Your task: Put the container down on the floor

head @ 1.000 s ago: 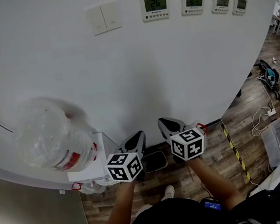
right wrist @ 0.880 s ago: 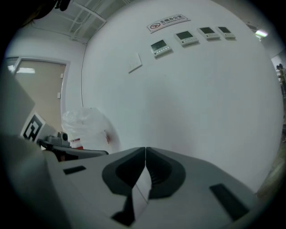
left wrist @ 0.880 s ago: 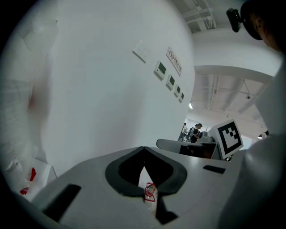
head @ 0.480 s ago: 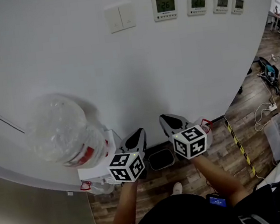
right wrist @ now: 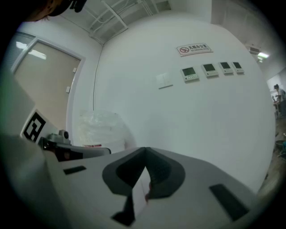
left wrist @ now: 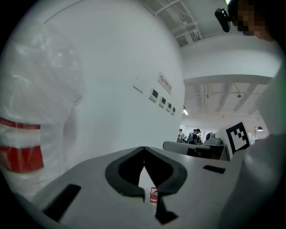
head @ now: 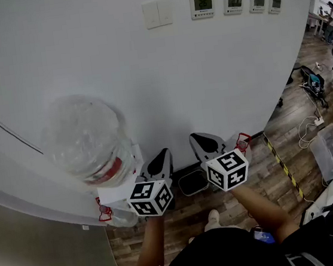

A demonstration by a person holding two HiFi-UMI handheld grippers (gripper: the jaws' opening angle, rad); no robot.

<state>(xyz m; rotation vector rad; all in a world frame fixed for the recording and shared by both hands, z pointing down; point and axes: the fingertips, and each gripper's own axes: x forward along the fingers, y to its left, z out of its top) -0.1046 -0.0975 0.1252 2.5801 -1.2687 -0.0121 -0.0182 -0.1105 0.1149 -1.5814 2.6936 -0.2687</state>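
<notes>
Left gripper, right gripper: both jaws together. Water bottle just left; wall ahead; 4 thermostats above.

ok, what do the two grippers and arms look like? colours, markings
Matching pair. The left gripper and right gripper have pale grey bodies and black-padded jaws tapering to a point. Each carries a marker cube: white, black squares. Forearms bare, no sleeves; dark top.

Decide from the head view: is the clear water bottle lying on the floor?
No, the water bottle sits upended on top of the white dispenser.
</notes>
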